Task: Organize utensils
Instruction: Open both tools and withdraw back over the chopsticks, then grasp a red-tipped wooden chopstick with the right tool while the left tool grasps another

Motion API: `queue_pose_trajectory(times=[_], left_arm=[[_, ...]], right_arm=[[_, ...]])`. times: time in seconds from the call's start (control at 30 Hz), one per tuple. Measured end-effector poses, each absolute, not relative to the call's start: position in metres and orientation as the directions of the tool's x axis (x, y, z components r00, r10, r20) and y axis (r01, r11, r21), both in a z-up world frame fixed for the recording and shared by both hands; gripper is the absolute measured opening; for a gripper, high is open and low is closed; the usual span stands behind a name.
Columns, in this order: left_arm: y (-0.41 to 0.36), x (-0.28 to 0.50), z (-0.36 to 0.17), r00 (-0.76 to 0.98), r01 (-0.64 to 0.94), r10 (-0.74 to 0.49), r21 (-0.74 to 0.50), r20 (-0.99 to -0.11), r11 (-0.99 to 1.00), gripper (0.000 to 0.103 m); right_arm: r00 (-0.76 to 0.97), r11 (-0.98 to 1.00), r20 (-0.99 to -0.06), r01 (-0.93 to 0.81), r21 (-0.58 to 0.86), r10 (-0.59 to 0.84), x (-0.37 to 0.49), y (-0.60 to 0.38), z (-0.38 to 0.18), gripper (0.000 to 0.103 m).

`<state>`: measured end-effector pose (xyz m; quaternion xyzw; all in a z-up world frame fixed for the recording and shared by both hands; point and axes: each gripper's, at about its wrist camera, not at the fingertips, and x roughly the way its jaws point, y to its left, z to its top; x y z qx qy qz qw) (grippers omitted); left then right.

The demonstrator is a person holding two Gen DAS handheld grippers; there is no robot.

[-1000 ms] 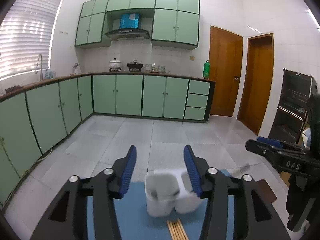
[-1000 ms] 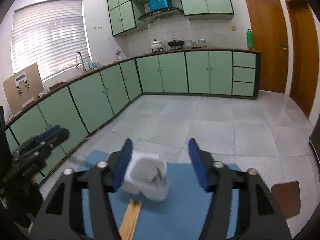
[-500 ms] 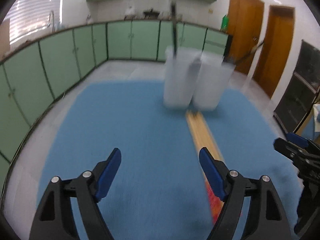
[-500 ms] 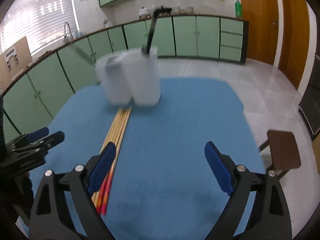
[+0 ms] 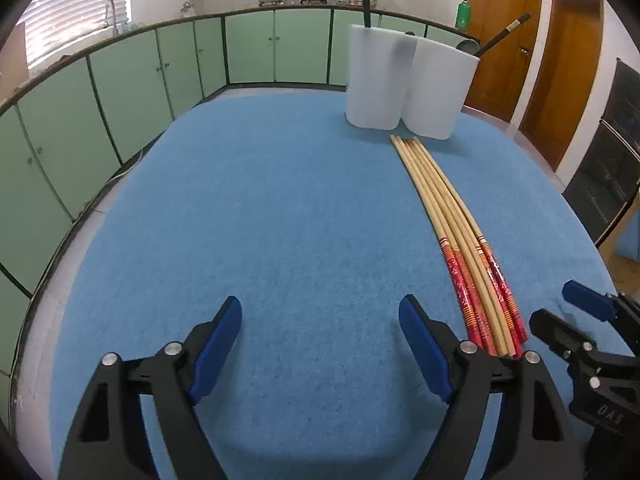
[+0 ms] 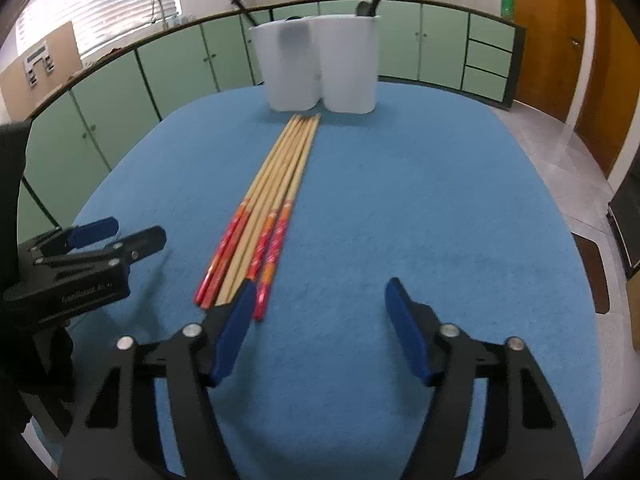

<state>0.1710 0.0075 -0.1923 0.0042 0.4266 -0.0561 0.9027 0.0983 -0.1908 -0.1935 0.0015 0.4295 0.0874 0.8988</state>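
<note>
Several wooden chopsticks (image 5: pixel 456 224) with red ends lie in a bundle on the blue mat (image 5: pixel 280 220), tips toward a white two-compartment holder (image 5: pixel 408 84) with dark utensil handles sticking out. My left gripper (image 5: pixel 320 320) is open and empty, low over the mat left of the chopsticks' red ends. In the right wrist view the chopsticks (image 6: pixel 272 200) run toward the holder (image 6: pixel 320 64). My right gripper (image 6: pixel 320 304) is open and empty, its left finger next to the red ends. Each gripper shows in the other's view: the right one (image 5: pixel 576 320), the left one (image 6: pixel 104 236).
The blue mat (image 6: pixel 440 200) covers a table with rounded edges. Green kitchen cabinets (image 5: pixel 120 88) run along the left and back walls. Brown doors (image 5: pixel 560 72) and a dark oven (image 5: pixel 612 152) stand to the right. A brown stool (image 6: pixel 596 272) sits beside the table.
Both grippers have dropped from high above the holder to low over the near part of the mat and pulled back. The holder now looks farther away. Both stay open.
</note>
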Motion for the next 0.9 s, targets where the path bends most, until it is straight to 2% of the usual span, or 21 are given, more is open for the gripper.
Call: queue_pose_trajectory(times=[0.43, 0.53, 0.67, 0.9], left_arm=[[0.016, 0.163, -0.191, 0.640, 0.089, -0.089, -0.042, -0.763, 0.995, 0.080], [0.015, 0.162, -0.191, 0.639, 0.091, -0.088, -0.039, -0.764, 0.995, 0.081], [0.013, 0.161, -0.191, 0.635, 0.099, -0.093, -0.039, -0.767, 0.994, 0.081], [-0.004, 0.157, -0.193, 0.617, 0.150, -0.132, -0.049, -0.776, 0.988, 0.081]], right_arm=[[0.597, 0.982, -0.791, -0.185, 0.023, 0.131, 0.098, -0.174, -0.197, 0.045], [0.596, 0.980, -0.792, -0.198, 0.014, 0.132, 0.099, -0.171, -0.198, 0.035], [0.592, 0.972, -0.791, -0.235, 0.012, 0.153, 0.098, -0.164, -0.197, 0.009], [0.593, 0.979, -0.790, -0.201, 0.040, 0.154, 0.100, -0.180, -0.195, 0.006]])
